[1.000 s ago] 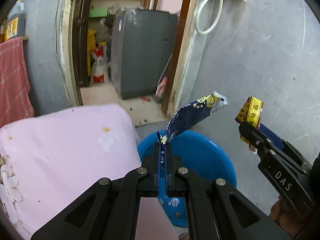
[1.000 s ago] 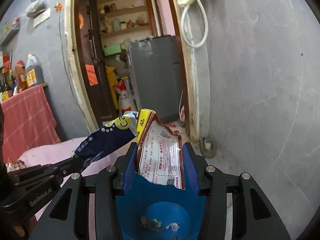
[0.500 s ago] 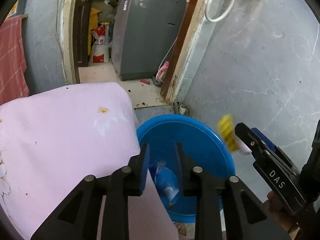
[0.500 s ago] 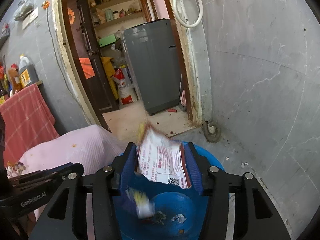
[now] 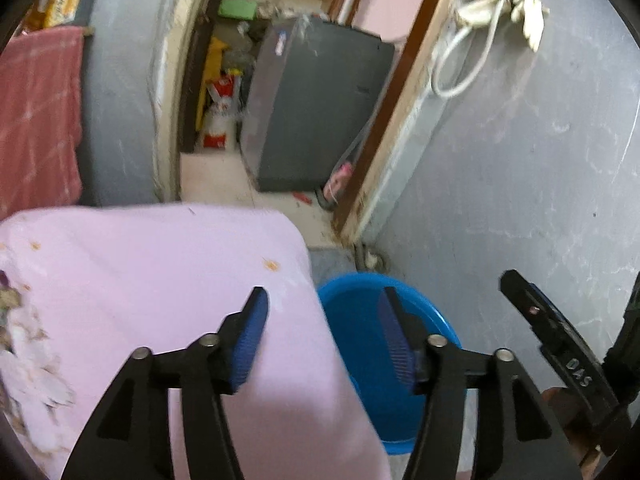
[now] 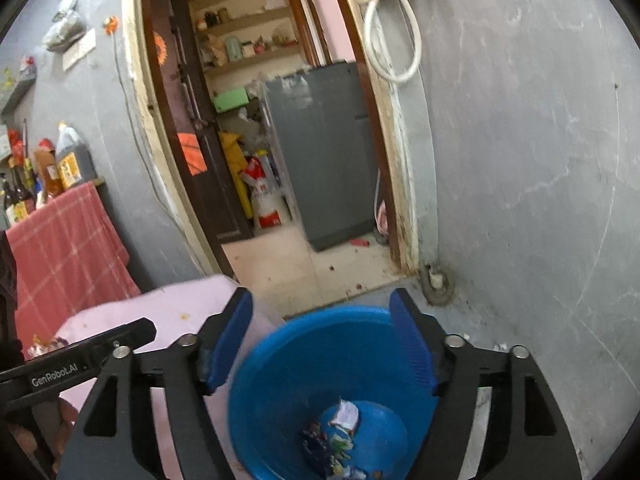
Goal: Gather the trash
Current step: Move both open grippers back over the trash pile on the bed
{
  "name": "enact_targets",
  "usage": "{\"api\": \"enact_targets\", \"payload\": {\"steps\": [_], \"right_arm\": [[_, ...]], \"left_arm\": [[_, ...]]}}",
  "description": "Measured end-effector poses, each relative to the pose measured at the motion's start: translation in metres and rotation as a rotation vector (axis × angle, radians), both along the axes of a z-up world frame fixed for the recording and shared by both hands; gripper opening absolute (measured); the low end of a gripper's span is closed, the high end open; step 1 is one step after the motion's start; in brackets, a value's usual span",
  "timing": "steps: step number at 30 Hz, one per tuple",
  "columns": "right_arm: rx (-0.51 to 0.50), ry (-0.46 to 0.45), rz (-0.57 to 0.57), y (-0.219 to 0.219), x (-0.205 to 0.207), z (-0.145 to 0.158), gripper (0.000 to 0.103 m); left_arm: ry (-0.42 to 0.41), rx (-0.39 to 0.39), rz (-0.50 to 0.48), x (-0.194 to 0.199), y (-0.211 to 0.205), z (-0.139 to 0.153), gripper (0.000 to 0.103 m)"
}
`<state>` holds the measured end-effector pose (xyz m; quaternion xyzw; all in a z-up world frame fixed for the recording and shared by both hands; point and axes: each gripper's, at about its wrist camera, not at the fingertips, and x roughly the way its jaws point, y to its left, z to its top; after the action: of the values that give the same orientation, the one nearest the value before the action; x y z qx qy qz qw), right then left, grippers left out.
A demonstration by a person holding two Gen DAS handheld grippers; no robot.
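A blue plastic basin (image 6: 288, 380) stands on the floor beside the pink-covered table (image 5: 152, 280); it also shows in the left wrist view (image 5: 360, 320). Wrappers (image 6: 340, 436), a dark blue one and a white one, lie in its bottom. My left gripper (image 5: 324, 336) is open and empty, over the table's edge and the basin's rim. My right gripper (image 6: 322, 340) is open and empty, above the basin. Each gripper shows in the other's view, the right one at the right (image 5: 560, 352), the left one at the left (image 6: 80, 360).
A grey wall (image 6: 540, 200) rises right behind the basin. A doorway (image 6: 280, 160) opens ahead onto a room with a grey appliance (image 6: 328, 152). Scraps (image 5: 24, 340) lie at the table's left side. A red cloth (image 6: 60, 248) hangs at the left.
Both grippers opened and dropped their wrappers into the basin: the blue one from the left, the white and yellow one from the right. The left gripper has swung left over the table.
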<state>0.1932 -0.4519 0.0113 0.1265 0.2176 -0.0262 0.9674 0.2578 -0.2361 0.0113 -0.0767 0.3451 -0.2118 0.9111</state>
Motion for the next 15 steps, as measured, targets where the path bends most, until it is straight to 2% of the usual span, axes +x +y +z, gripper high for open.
{"api": "enact_targets", "payload": {"steps": [2,4,7,8,15], "right_arm": [[-0.001,-0.031,0.013,0.007,-0.003,0.010,0.081],[-0.002,-0.058,0.028,0.013,-0.005,0.018,0.087],[-0.011,-0.100,0.059,0.026,-0.006,0.029,0.096],[-0.012,-0.113,0.071,0.032,-0.007,0.032,0.103],[-0.017,-0.215,0.153,0.071,-0.013,0.047,0.103]], "left_arm": [[-0.037,-0.011,0.031,-0.004,0.016,0.010,0.067],[-0.079,-0.020,0.058,-0.009,0.029,0.018,0.086],[-0.165,-0.032,0.119,-0.018,0.056,0.032,0.098],[-0.181,-0.033,0.133,-0.019,0.062,0.034,0.100],[-0.265,-0.017,0.240,-0.031,0.118,0.047,0.100]]}}
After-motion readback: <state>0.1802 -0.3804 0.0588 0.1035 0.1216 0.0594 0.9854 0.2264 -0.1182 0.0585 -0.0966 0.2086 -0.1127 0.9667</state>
